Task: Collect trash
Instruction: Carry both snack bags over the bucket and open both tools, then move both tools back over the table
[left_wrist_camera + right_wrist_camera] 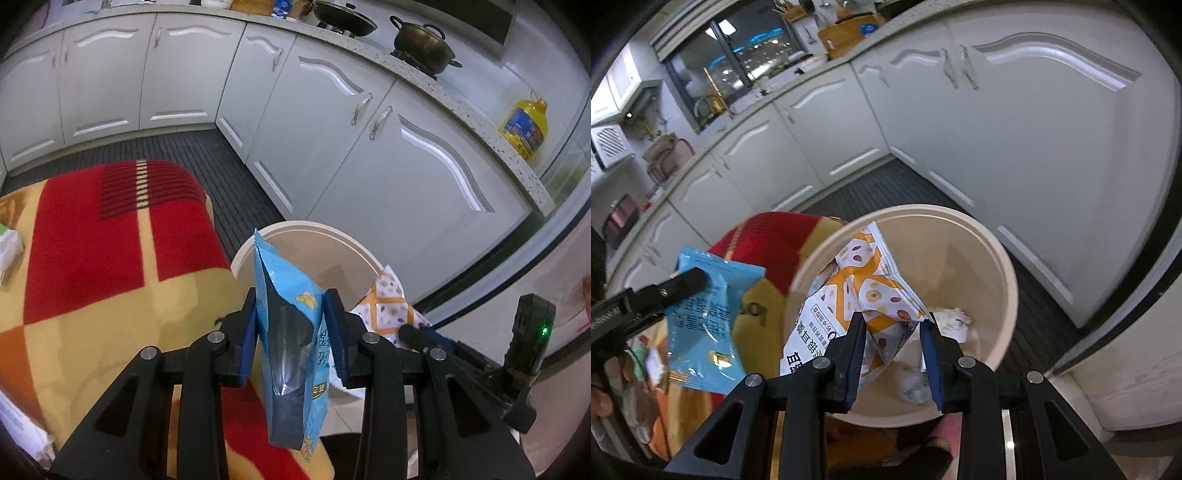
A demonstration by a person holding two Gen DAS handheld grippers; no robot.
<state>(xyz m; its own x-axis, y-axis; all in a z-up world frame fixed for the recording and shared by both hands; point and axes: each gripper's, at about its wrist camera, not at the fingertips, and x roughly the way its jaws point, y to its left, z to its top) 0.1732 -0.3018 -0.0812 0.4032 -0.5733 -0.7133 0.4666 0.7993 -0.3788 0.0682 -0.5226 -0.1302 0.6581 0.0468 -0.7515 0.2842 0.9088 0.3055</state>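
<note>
My left gripper (293,299) is shut on a blue snack bag (286,332), holding it upright near the rim of a cream trash bin (295,230). The same blue bag (701,317) shows in the right wrist view, left of the bin. My right gripper (894,319) is shut on an orange and white snack bag (864,288), holding it over the open cream bin (1004,266). That bag (388,299) also shows in the left wrist view at the bin's right side. Crumpled white paper (955,321) lies inside the bin.
A red, yellow and orange blanket (110,258) covers the surface left of the bin. White kitchen cabinets (332,129) ring the dark ribbed floor mat (221,173). Pots (421,40) and an oil bottle (524,125) stand on the counter. Paper litter (9,251) lies at the blanket's left edge.
</note>
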